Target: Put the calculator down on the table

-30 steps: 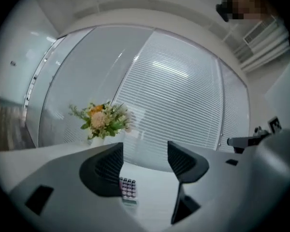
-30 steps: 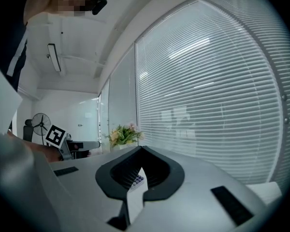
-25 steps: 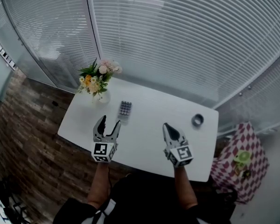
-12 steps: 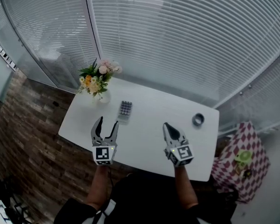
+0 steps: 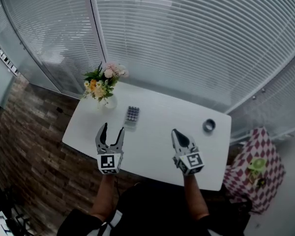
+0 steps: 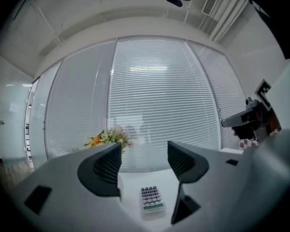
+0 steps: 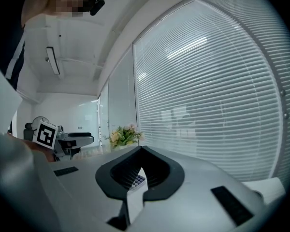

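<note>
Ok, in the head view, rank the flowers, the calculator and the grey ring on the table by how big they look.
1. flowers, clearly the largest
2. calculator
3. grey ring, about as wide as the calculator but shorter, so smallest

Head view: the left forearm [image 5: 106, 196] and right forearm [image 5: 193, 196] reach forward side by side, well apart. Each carries a grey two-jaw tool with black-lined jaws and a white cube of black square markers at its rear (left cube [image 5: 109, 162], right cube [image 5: 190, 162]). The left gripper [image 5: 113, 131] points ahead with a slight lean to the person's right, its two jaws spread wide in a V, as its own view [image 6: 144, 161] confirms. The right gripper [image 5: 176, 133] is level with it, jaws drawn together so that the tips meet [image 7: 140, 150].
</note>
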### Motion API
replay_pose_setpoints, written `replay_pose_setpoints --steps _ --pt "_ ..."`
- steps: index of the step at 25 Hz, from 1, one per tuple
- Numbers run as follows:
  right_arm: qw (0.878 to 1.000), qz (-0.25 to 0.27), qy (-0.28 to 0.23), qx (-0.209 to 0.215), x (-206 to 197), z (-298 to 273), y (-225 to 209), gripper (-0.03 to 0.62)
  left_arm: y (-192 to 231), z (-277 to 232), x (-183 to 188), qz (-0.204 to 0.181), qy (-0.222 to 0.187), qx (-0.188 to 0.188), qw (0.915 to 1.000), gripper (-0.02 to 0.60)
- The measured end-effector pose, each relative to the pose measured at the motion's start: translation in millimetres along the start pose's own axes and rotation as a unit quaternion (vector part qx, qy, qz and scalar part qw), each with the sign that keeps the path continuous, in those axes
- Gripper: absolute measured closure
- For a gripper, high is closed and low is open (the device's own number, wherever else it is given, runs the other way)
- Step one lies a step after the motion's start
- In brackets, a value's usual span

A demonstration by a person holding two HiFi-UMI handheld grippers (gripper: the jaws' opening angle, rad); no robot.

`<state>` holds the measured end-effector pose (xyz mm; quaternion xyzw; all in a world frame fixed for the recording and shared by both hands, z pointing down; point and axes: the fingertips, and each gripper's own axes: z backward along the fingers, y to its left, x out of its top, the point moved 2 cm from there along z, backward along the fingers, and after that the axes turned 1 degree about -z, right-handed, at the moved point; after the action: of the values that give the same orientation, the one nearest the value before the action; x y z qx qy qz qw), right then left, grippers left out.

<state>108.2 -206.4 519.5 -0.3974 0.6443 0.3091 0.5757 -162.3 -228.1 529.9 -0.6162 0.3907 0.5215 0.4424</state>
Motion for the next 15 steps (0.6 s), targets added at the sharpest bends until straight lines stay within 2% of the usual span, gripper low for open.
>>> replay_pose_setpoints --steps 5,10,12,13,15 --pt "1.0 -0.018 0.012 0.001 -10 2 0 0.588 -7 0 3 0.007 -0.004 -0.007 0.9999 0.302" --pt "1.0 -0.026 0.012 0.006 -13 0 3 0.588 -9 0 0 -0.005 0.007 -0.006 0.9999 0.318" --pt "0.999 -0.032 0.017 0.004 -16 1 3 0.588 -8 1 0 -0.004 0.007 0.006 1.0 0.454" --pt "0.999 -0.032 0.019 0.004 -17 1 3 0.588 -7 1 0 -0.004 0.007 0.012 0.9999 0.492" --pt "0.999 -0.03 0.019 0.005 -16 1 3 0.588 -4 1 -1 -0.006 0.005 0.024 0.9997 0.525"
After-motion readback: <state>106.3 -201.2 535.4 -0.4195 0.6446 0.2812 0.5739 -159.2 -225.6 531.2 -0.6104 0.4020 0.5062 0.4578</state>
